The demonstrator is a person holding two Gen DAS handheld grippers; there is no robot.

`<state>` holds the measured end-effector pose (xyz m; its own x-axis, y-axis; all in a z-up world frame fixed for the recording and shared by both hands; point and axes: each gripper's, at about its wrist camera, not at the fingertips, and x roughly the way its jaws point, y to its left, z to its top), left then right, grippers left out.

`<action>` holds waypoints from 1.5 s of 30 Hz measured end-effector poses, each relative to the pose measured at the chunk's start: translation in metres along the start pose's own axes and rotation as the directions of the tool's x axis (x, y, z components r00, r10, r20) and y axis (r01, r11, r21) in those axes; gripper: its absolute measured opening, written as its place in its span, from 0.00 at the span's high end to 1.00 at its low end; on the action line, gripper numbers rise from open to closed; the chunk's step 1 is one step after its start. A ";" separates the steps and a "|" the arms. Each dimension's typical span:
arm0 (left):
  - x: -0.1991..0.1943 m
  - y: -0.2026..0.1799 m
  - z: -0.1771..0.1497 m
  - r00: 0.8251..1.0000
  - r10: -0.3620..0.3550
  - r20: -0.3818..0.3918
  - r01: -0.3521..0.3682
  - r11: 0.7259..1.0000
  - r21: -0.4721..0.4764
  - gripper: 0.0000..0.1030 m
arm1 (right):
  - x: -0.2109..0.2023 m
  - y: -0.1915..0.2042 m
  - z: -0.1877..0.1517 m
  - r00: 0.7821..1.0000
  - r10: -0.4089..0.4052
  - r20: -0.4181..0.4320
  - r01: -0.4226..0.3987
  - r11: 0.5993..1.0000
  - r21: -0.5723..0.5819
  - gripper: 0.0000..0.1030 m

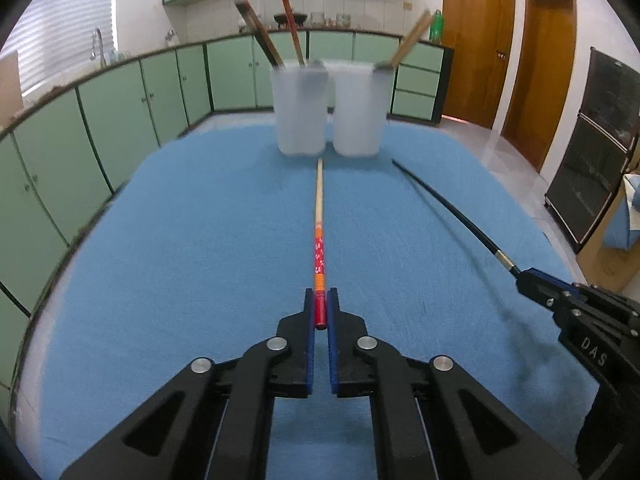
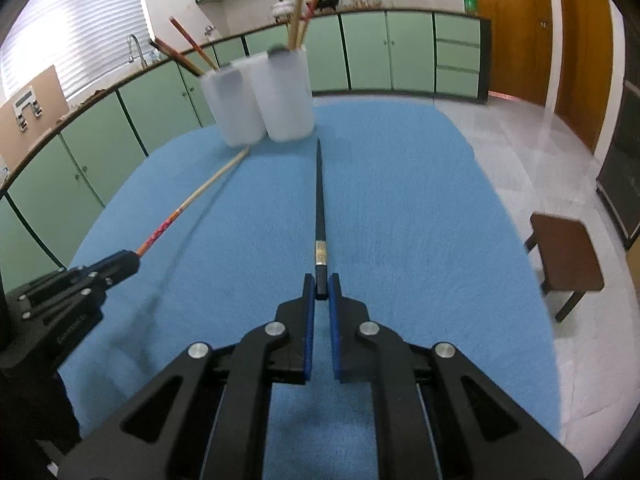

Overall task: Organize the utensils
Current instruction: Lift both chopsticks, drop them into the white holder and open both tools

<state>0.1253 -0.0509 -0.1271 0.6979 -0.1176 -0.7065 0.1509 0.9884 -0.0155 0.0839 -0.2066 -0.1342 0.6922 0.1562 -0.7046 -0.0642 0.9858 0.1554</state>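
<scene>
My left gripper (image 1: 320, 300) is shut on the red end of a wooden chopstick with a red and orange patterned band (image 1: 319, 216); the stick points straight ahead toward two white cups. My right gripper (image 2: 321, 286) is shut on the butt of a black chopstick (image 2: 319, 200), which also points at the cups. The left white cup (image 1: 299, 110) holds dark and red chopsticks. The right white cup (image 1: 359, 110) holds light wooden ones. Each gripper shows in the other's view: the right gripper (image 1: 524, 278) and the left gripper (image 2: 134, 260).
A blue cloth (image 1: 200, 240) covers the table, with the cups at its far edge. Green cabinets (image 1: 120, 120) run behind and to the left. A brown stool (image 2: 568, 256) stands on the tiled floor off the table's right side.
</scene>
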 end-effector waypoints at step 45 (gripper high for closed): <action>-0.110 0.016 0.246 0.870 -0.169 0.463 0.133 0.985 0.108 0.95 | -0.118 0.033 0.289 0.905 0.214 0.367 -0.157 0.971 -0.181 0.95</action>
<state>0.2227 -0.0455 0.1245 0.9060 -0.3134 -0.2847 0.3175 0.9477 -0.0327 0.2081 -0.2109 0.1544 0.8766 0.3299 -0.3505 -0.3010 0.9439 0.1357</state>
